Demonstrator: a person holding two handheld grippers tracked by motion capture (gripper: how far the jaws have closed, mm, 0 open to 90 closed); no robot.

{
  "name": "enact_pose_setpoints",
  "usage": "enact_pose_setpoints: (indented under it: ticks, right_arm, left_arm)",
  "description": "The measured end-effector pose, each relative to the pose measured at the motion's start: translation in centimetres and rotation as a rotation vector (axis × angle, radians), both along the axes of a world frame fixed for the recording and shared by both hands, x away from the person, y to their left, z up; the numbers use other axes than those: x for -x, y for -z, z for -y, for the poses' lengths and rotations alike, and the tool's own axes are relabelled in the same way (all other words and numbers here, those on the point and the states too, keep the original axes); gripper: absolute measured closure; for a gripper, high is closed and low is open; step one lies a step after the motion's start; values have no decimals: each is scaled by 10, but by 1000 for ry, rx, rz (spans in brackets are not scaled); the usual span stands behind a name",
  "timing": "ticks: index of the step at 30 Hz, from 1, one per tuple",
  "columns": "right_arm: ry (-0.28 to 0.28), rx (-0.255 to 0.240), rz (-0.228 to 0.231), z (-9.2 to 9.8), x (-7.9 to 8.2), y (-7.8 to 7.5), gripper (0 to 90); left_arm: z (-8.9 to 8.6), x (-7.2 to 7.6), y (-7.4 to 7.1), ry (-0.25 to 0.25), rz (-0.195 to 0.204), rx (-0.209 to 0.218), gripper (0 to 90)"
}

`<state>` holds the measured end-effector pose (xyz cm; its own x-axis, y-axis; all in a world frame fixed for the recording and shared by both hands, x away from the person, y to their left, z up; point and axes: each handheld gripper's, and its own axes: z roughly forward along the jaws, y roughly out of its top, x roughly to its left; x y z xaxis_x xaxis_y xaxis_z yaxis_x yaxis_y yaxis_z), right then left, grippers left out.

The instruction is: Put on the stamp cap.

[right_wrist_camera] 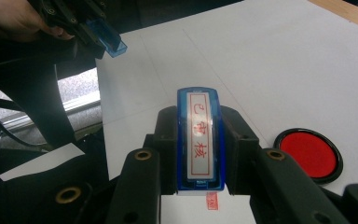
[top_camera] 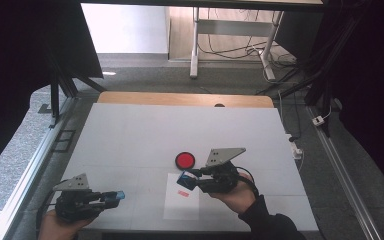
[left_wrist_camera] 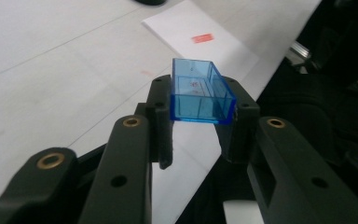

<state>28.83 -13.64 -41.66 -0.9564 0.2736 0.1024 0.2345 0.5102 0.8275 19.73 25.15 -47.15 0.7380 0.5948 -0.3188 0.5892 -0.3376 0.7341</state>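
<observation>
My left gripper [top_camera: 114,198] hovers low at the table's near left corner, shut on a clear blue stamp cap [left_wrist_camera: 200,93] whose open side faces the camera. To its right, above the sheet, my right gripper [top_camera: 190,181] is shut on a blue stamp [right_wrist_camera: 200,140]. The stamp's white label carries red characters. A white paper sheet [top_camera: 180,207] lies under the right gripper and bears a small red stamp print [top_camera: 183,193]. Just behind the stamp a round red ink pad [top_camera: 185,160] sits open on the table.
The white table top [top_camera: 145,135] stretches far beyond the ink pad, with a wooden strip [top_camera: 180,98] at its far edge. A metal rail [top_camera: 27,175] runs along the left side. Dark curtains and cables stand beyond the table.
</observation>
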Motion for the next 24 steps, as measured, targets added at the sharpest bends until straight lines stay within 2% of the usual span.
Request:
enact_pose_setpoints:
  ticks: [5,10,17,24]
  right_arm:
    - [-10,-15,-7,-1,1,-4,709]
    - [-16,-33,-12,0,2,-8,709]
    - [-36,-55,-15,-1,3,-12,709]
    - [-57,-66,-17,-3,5,-15,709]
  left_arm:
    - [9,-7,-4,57,4,37,683]
    - [24,-16,-8,131,21,56,684]
    - [48,-30,-11,244,49,55,684]
    - [71,-45,-12,333,47,67,684]
